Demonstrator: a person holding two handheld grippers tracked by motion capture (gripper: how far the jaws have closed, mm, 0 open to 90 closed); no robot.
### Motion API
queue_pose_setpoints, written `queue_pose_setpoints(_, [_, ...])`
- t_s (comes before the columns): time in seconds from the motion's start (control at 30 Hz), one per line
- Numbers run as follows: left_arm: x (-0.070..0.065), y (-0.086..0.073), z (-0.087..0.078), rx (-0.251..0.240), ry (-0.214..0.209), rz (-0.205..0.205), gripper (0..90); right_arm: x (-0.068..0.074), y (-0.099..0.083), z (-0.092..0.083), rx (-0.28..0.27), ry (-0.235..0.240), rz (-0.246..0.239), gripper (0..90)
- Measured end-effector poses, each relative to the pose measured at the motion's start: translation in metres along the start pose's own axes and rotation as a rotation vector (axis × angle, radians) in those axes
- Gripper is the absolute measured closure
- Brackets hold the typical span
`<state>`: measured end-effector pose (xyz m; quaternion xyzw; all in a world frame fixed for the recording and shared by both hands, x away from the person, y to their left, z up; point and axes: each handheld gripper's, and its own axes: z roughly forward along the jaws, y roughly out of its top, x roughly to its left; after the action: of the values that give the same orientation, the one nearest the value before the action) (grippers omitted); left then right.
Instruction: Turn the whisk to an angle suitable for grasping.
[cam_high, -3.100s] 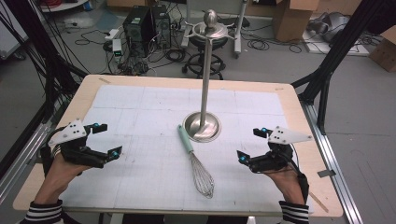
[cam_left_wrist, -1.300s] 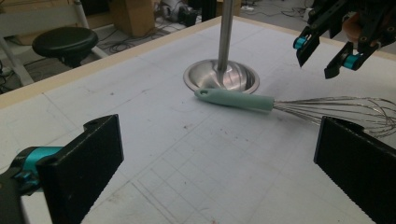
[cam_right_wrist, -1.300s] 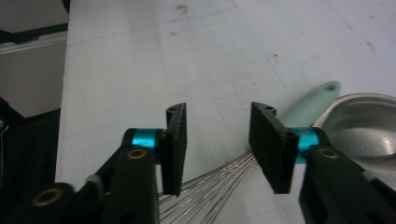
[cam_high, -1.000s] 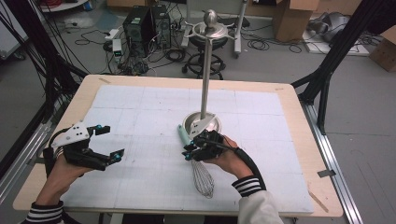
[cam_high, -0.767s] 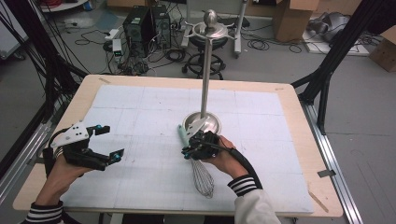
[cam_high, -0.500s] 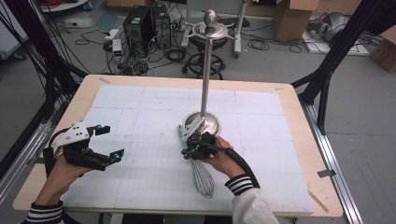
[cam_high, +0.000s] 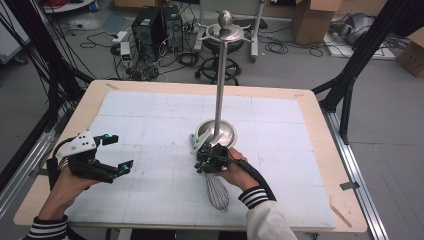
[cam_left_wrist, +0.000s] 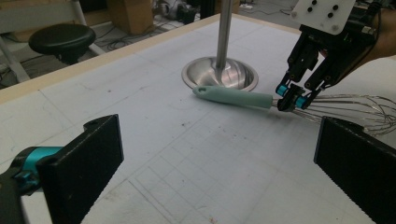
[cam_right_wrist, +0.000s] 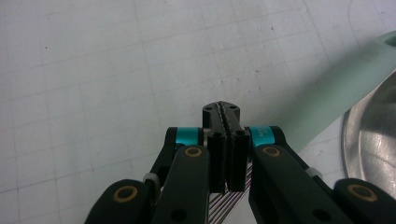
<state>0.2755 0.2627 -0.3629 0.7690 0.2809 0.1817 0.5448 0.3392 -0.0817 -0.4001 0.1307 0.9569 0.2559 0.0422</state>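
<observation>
A whisk (cam_high: 212, 172) lies flat on the white mat (cam_high: 150, 115) near the middle of the table (cam_high: 320, 130), its long axis running from near to far and leaning slightly left as it goes. The pale green handle (cam_left_wrist: 233, 96) is the far end and its tip, with a small hanging hole, rests just beside the round metal base of a tall stand (cam_high: 218, 95); the wire loops (cam_high: 218, 192) point back toward the person at the near edge. The right gripper (cam_high: 205, 157) is down over the whisk where the handle meets the wires, and its jaws are pressed together on the whisk's neck; in the right gripper view the two black jaws meet face to face with the wires (cam_right_wrist: 231, 205) showing beneath them and the green handle (cam_right_wrist: 345, 79) running off to the upper right past the shiny base (cam_right_wrist: 373, 140). The right hand (cam_high: 232, 167) reaches in from the near side, a striped cuff at its wrist. The left gripper (cam_high: 112, 152) is held well to the left of the whisk, above the mat near the table's left edge, its jaws wide apart and holding nothing. Its own view looks across the mat at the whisk and the right gripper (cam_left_wrist: 292, 98).
</observation>
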Motion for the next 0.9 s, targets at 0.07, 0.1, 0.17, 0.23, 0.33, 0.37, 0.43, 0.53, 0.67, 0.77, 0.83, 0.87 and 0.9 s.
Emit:
queue_pose_setpoints(0.07, [0.0003,0.0000,-0.0002,0.000,0.001,0.001,1.7,-0.0001,-0.0003,0.0011,0.011,0.000,-0.003,89.6])
queue_pose_setpoints(0.1, [0.0004,0.0000,-0.0002,0.000,0.001,0.000,1.7,-0.0005,-0.0006,0.0017,0.015,-0.004,-0.009,89.6])
queue_pose_setpoints(0.17, [0.0004,0.0000,-0.0004,0.000,0.002,0.000,1.7,-0.0001,-0.0013,0.0024,0.026,-0.003,-0.003,89.6])
queue_pose_setpoints(0.23, [0.0004,0.0000,-0.0004,-0.002,-0.001,0.000,1.7,0.0000,-0.0016,0.0029,0.038,-0.005,-0.007,89.6])
queue_pose_setpoints(0.33, [0.0003,0.0000,-0.0006,-0.002,-0.001,0.001,1.7,0.0006,-0.0023,0.0041,0.054,-0.002,-0.010,89.6])
queue_pose_setpoints(0.37, [0.0002,-0.0001,-0.0009,-0.001,0.000,-0.001,1.7,0.0008,-0.0024,0.0042,0.056,-0.004,-0.008,89.6])
queue_pose_setpoints(0.43, [0.0006,-0.0001,-0.0013,-0.004,0.001,-0.001,1.7,0.0009,-0.0028,0.0048,0.060,0.005,-0.009,89.6])
queue_pose_setpoints(0.53, [0.0015,-0.0001,-0.0029,-0.006,0.003,-0.001,1.7,0.0012,-0.0034,0.0046,0.059,0.007,-0.008,89.6])
queue_pose_setpoints(0.67, [0.0021,-0.0002,-0.0044,-0.008,0.005,-0.002,1.7,0.0002,-0.0051,0.0043,0.074,0.009,-0.007,89.6])
queue_pose_setpoints(0.77, [0.0021,-0.0003,-0.0050,-0.010,0.009,-0.003,1.7,0.0003,-0.0074,0.0035,0.086,0.012,0.003,89.6])
queue_pose_setpoints(0.83, [0.0023,-0.0004,-0.0051,-0.009,0.009,-0.003,1.7,-0.0002,-0.0086,0.0025,0.086,0.016,0.009,89.6])
queue_pose_setpoints(0.87, [0.0023,-0.0004,-0.0051,-0.009,0.009,-0.002,1.7,-0.0002,-0.0090,0.0016,0.085,0.019,0.013,89.6])
queue_pose_setpoints(0.9, [0.0023,-0.0004,-0.0051,-0.009,0.009,-0.003,1.7,-0.0005,-0.0097,0.0017,0.082,0.018,0.011,89.6])
